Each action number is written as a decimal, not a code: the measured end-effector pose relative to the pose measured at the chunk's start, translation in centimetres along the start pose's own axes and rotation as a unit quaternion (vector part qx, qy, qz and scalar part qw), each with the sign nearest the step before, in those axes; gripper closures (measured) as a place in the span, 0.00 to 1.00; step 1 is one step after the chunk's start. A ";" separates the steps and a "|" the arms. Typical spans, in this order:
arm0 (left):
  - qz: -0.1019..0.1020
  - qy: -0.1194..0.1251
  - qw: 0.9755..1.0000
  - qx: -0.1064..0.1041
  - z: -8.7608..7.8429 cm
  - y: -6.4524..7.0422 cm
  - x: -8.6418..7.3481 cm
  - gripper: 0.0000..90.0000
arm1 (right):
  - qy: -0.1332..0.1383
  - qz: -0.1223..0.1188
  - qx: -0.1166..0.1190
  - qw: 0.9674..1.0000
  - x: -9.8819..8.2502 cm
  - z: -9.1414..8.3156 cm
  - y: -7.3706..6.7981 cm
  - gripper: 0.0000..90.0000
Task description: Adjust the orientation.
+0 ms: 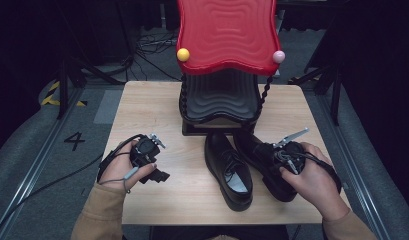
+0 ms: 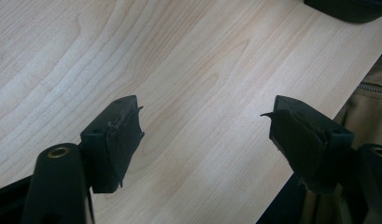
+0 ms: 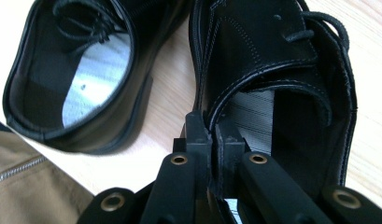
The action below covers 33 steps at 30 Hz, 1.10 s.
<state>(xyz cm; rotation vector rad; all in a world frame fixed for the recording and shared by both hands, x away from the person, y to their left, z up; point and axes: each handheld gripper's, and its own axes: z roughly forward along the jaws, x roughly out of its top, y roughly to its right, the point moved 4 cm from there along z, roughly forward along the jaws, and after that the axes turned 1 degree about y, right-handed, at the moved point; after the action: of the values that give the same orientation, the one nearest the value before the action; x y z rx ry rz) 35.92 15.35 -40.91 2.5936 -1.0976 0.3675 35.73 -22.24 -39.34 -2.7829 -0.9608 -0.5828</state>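
Right hand-held gripper (image 3: pixel 211 140) is clamped on the right shoe's (image 3: pixel 272 70) collar near the counter's (image 1: pixel 192 200) front-right corner, the left hand-held gripper (image 2: pixel 205 135) gapes empty; next, probably lift it onto the rack (image 1: pixel 219 100).

Two shoes (image 1: pixel 249 167) lie side by side before the rack (image 1: pixel 219 107) on the table (image 1: pixel 152 107)
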 end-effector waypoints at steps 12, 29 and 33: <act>-0.001 0.002 1.000 0.001 0.0 -0.1 -0.1 0.28 | -0.013 -0.032 -0.025 0.999 1.3 3.4 -2.3 0.95; 0.003 0.001 1.000 -0.002 0.1 -0.1 0.5 0.28 | 0.027 0.049 0.048 0.997 1.7 1.7 -2.3 0.59; 0.006 0.000 1.000 -0.003 0.2 0.0 0.6 0.28 | 0.021 0.065 0.052 0.996 2.4 0.9 -2.7 0.52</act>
<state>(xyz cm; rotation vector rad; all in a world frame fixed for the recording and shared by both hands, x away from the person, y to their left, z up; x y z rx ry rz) 36.33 14.91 -40.92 2.5827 -1.1132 0.3676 36.08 -18.54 -39.12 -2.7039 -0.7710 -0.5538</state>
